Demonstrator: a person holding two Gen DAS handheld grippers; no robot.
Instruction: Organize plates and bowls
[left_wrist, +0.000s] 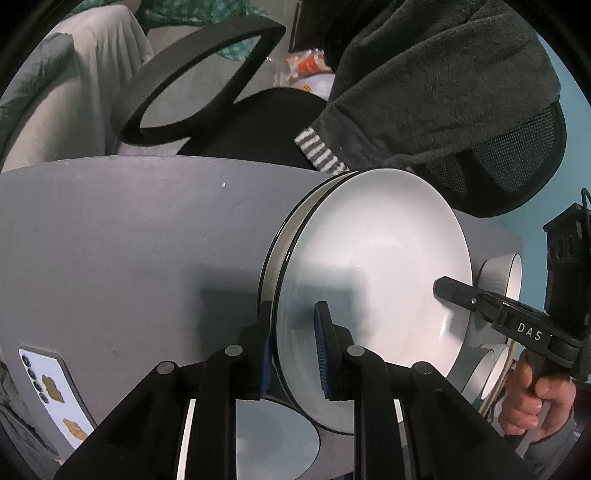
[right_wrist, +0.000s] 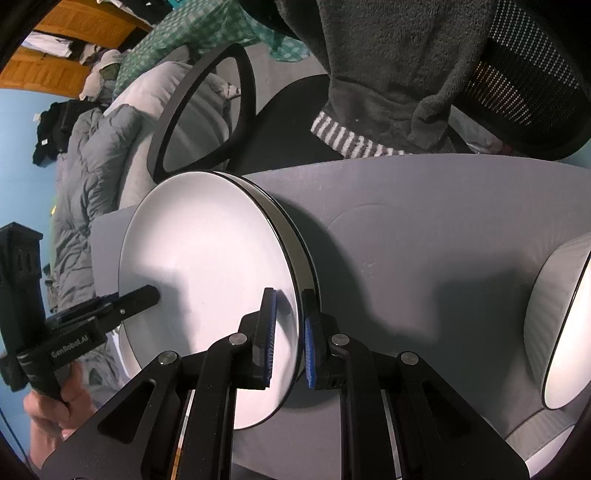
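the left gripper (left_wrist: 291, 345), black with blue ribbed pads, pinches the near left rim of a round white plate with a thin black edge (left_wrist: 373, 258), one pad on the plate's upper face and the other under the rim. the right gripper (right_wrist: 288, 339), of the same black and blue make, nips the opposite rim of that plate, its left pad on the white face and its right pad against the outer edge. in each wrist view the other gripper reaches onto the plate from the far side, a person's bare hand (left_wrist: 532, 402) wrapped around its black handle. the plate sits on top of a second white black-edged plate (left_wrist: 275, 258), the two forming a stack on a flat grey tabletop (left_wrist: 129, 240). to the right of the stack, near the table's edge, stand white bowls with dark rims (left_wrist: 506, 273), one of them large in the right wrist view. a white phone with gold stickers on its back (left_wrist: 55, 391) lies at the table's near left. beyond the table stands a black mesh office chair (right_wrist: 517, 85) draped with a dark grey fleece garment (left_wrist: 424, 81), and past it a bed with grey bedding (right_wrist: 96, 147).
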